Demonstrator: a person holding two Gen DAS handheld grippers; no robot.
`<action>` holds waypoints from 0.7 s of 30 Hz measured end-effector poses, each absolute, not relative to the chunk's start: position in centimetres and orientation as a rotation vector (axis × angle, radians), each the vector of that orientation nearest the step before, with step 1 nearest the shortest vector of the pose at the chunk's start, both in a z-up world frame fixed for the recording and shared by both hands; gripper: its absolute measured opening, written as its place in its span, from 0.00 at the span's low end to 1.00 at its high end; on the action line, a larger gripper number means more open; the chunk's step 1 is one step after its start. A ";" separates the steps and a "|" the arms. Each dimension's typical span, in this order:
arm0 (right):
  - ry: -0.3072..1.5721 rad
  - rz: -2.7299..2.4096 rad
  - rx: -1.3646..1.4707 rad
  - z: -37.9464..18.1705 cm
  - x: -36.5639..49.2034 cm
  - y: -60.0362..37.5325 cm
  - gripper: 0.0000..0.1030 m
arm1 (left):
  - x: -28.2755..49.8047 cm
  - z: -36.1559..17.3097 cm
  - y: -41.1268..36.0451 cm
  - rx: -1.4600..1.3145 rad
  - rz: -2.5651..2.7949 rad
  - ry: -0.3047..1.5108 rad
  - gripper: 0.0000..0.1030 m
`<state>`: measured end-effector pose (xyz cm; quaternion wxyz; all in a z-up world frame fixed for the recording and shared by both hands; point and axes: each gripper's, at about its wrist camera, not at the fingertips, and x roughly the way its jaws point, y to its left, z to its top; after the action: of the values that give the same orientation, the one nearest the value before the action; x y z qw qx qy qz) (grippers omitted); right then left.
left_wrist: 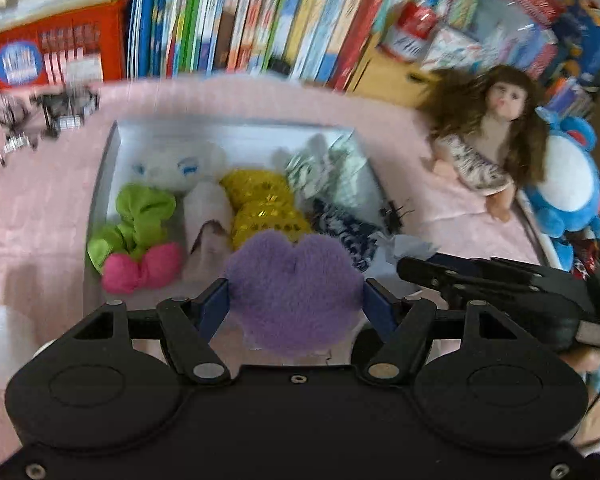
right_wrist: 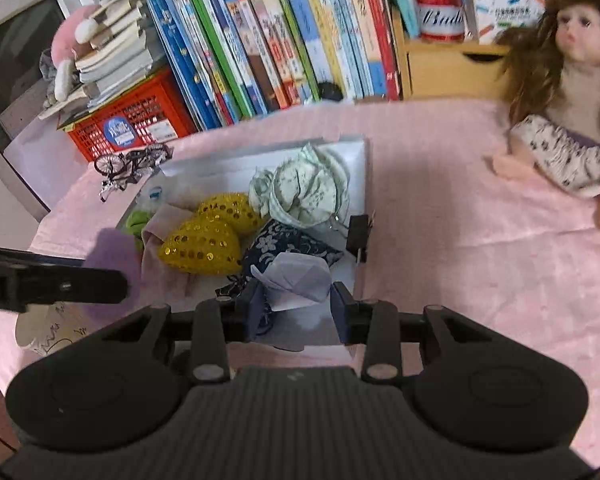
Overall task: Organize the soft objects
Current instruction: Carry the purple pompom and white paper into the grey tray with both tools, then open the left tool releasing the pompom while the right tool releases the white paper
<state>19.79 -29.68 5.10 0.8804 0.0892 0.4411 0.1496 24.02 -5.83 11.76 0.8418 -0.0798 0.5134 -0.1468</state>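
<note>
Soft toys lay mostly inside the box (left_wrist: 112, 148), which stood on the pink cloth (left_wrist: 40, 208). In the left wrist view, the left gripper (left_wrist: 296, 300) pinched a purple plush (left_wrist: 296, 296) between its blue pads and held it over the near edge of the box. Inside the box were a white plush (left_wrist: 172, 168), a green and pink toy (left_wrist: 136, 232), two yellow sequin pieces (left_wrist: 260, 204), a dark floral pouch (left_wrist: 344, 232) and a pale printed cloth (left_wrist: 328, 168). The right gripper (left_wrist: 416, 268) came in from the right side, beside the purple plush. A doll (left_wrist: 496, 136) and a blue plush (left_wrist: 568, 184) were outside the box, well apart from it, at the right. A small model bicycle (left_wrist: 44, 116) stood on the cloth at the far left. This view was a little blurred

In the right wrist view, the right gripper (right_wrist: 296, 304) was closed on a pale lilac cloth piece (right_wrist: 296, 280), just above the near corner of the box (right_wrist: 360, 148). The yellow pieces (right_wrist: 204, 244), the floral pouch (right_wrist: 284, 240) and the printed cloth (right_wrist: 308, 188) were already inside. The left gripper (right_wrist: 120, 280) showed at the left with the purple plush (right_wrist: 108, 248) behind it. The doll (right_wrist: 564, 92) sat on the pink cloth (right_wrist: 460, 240), far from the box

I judged the task well advanced: many soft things were in the box, two were carried in the grippers and not yet set down, and the doll and the blue plush perhaps remained to be put away
</note>
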 end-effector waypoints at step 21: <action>1.024 0.314 0.232 2.3 22.6 -28.3 0.36 | 30.9 5.6 -8.0 -0.088 -0.180 1.152 0.68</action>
<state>22.58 -28.30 2.29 0.8537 0.1102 0.4867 0.1490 30.87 -8.03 5.64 0.8339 -0.0413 0.5437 -0.0849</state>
